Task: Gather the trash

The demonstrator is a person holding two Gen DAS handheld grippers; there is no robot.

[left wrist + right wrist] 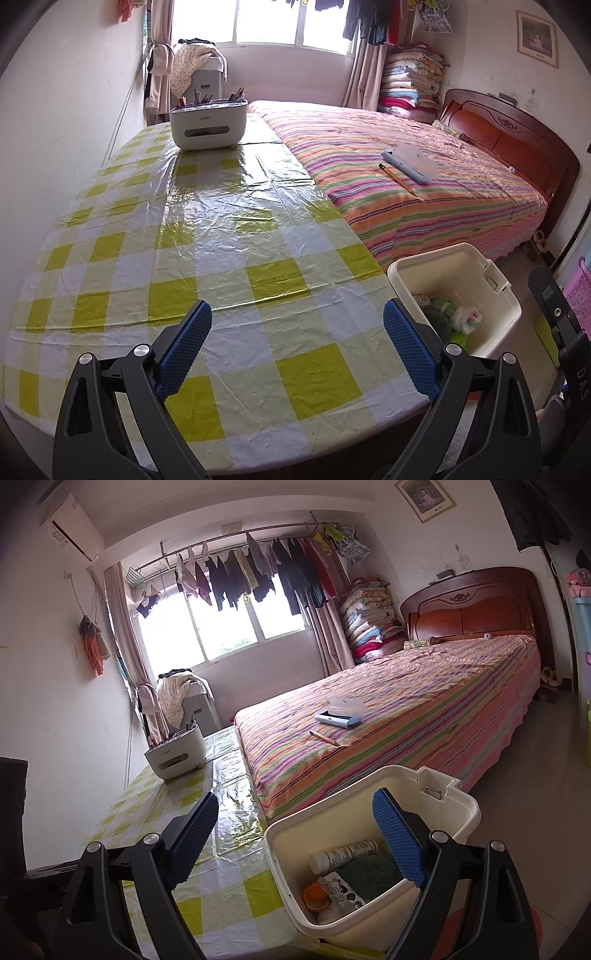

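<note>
Left wrist view: left gripper (297,325) spread wide above checked tablecloth (207,236), holding nothing. Right gripper (295,821) likewise parted and empty over cream bin (458,816) beside table, bottle (343,854), orange peel (316,893) and wrapper (341,888) inside.

Glossy crinkled plastic tablecloth (207,236)

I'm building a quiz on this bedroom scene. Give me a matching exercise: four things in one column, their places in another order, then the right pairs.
Things:
1. white bottle
2. pen holder
3. pencil
4. folded blankets

Places:
A. on the striped bedspread
B. inside the cream bin
C. stacked in the corner by the headboard
D. at the far end of the checked table

Pairs: 1-B, 2-D, 3-A, 4-C
</note>
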